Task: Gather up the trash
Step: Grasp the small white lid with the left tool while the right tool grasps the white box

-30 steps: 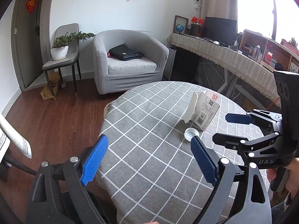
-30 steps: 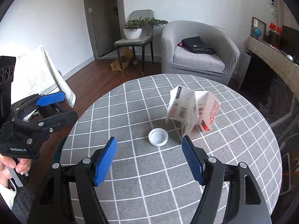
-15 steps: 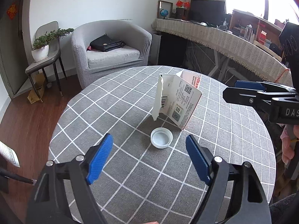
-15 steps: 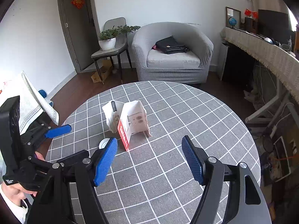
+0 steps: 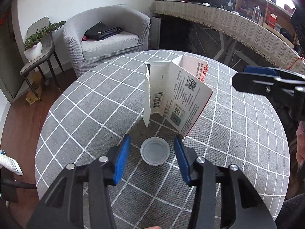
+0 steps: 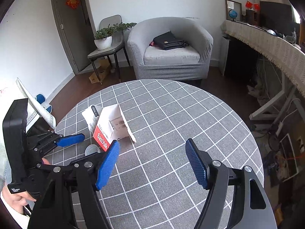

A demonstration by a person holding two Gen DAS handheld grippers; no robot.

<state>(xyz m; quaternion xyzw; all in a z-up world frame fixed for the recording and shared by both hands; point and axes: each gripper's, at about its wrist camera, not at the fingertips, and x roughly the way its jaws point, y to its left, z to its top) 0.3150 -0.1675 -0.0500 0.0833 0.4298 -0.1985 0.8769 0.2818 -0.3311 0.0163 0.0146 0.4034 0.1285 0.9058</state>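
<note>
Bottle cap (image 5: 155, 151) sits near the counter's (image 5: 91, 118) edge, between my left hand-held gripper's (image 5: 152, 161) half-open fingers, untouched; right view half-hides it behind packaging (image 6: 111, 127). Right hand-held gripper (image 6: 152, 164) gapes empty.

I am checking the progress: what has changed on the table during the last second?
The left gripper moved in over the white bottle cap; its jaws narrowed and now straddle the cap, not yet touching. The right gripper swung away to the right, open and empty. The cap, torn card package and table stayed put.
</note>
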